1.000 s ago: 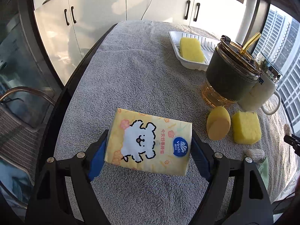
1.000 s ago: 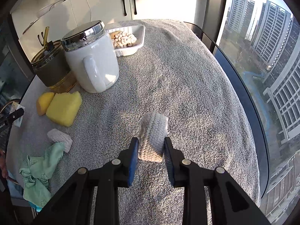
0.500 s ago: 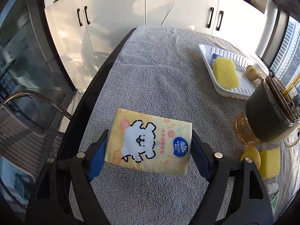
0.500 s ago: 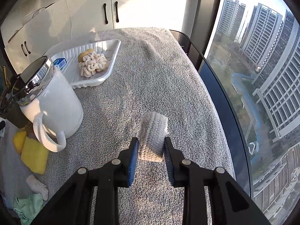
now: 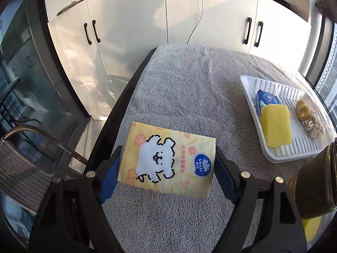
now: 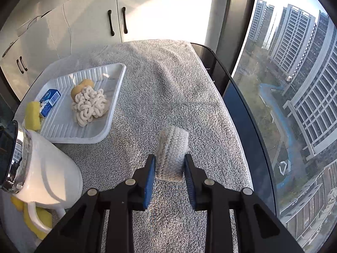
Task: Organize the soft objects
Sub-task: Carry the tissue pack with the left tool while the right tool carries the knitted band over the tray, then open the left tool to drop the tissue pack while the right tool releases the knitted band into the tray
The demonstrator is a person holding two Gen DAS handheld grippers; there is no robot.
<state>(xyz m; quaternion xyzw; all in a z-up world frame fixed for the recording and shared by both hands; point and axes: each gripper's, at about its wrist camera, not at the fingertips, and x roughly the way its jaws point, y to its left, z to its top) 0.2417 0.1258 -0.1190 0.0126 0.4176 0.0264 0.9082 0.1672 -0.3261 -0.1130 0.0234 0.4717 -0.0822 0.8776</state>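
My left gripper (image 5: 167, 164) is shut on a yellow tissue pack (image 5: 166, 158) with a white dog print, held above the grey towel. My right gripper (image 6: 170, 166) is shut on a cream knitted pad (image 6: 171, 152), held above the towel. A white ribbed tray (image 5: 294, 149) lies to the right in the left wrist view and holds a yellow sponge (image 5: 276, 127), a blue tissue pack (image 5: 266, 101), a small yellow piece (image 5: 303, 110) and a cream rope bundle (image 5: 316, 125). The same tray (image 6: 101, 135) lies to the left in the right wrist view, with the rope bundle (image 6: 89, 106).
A white lidded mug (image 6: 40, 172) stands at the left in the right wrist view, with yellow sponges (image 6: 38, 219) behind it. A dark jar (image 5: 316, 185) stands at the right in the left wrist view. White cabinets stand beyond the table. A window borders the right edge.
Both grippers have moved forward along the table toward the tray, each still holding its object. The tray now appears larger and closer in both views.
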